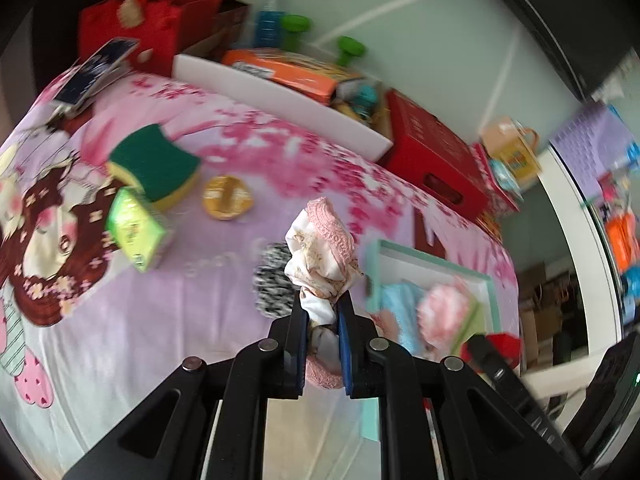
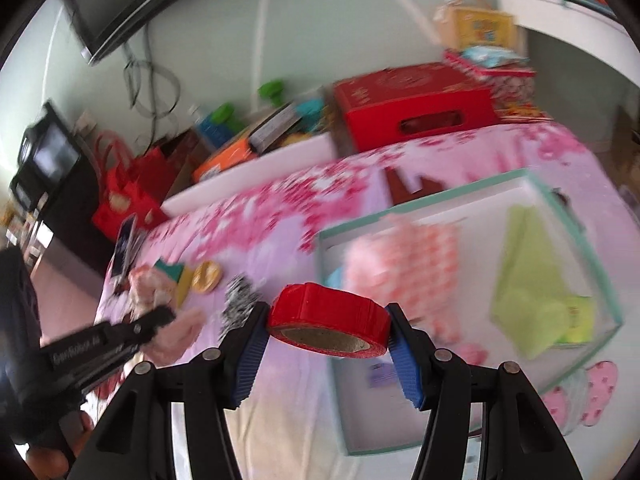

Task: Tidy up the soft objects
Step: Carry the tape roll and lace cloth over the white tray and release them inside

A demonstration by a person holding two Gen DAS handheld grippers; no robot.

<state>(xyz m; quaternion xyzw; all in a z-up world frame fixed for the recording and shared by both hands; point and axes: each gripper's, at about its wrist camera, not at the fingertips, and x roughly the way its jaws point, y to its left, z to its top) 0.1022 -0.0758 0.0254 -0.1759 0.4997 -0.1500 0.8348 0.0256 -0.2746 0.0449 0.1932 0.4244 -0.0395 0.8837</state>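
My left gripper (image 1: pixel 323 306) is shut on a bunched white floral cloth with pink lace trim (image 1: pixel 320 248), held up above the pink bedspread (image 1: pixel 120 320). My right gripper (image 2: pixel 328 330) is shut on a red tape roll (image 2: pixel 328 314), its blue pads pressing both sides, beside a teal-rimmed box (image 2: pixel 440 196). In the box lie a pink checked cloth (image 2: pixel 400 264) and a green cloth (image 2: pixel 532 280). The left wrist view shows the same box (image 1: pixel 436 258) with a blue cloth (image 1: pixel 400 300) inside. A black-and-white fuzzy thing (image 1: pixel 272 280) lies on the bed just beyond the left gripper.
On the bed lie a green-and-yellow sponge (image 1: pixel 156 160), a green packet (image 1: pixel 136 228), a round gold tin (image 1: pixel 226 198) and a phone (image 1: pixel 96 72). Behind the bed edge stand a white board (image 1: pixel 280 108), a red box (image 1: pixel 432 152), an orange box (image 1: pixel 288 70) and a red bag (image 1: pixel 140 20).
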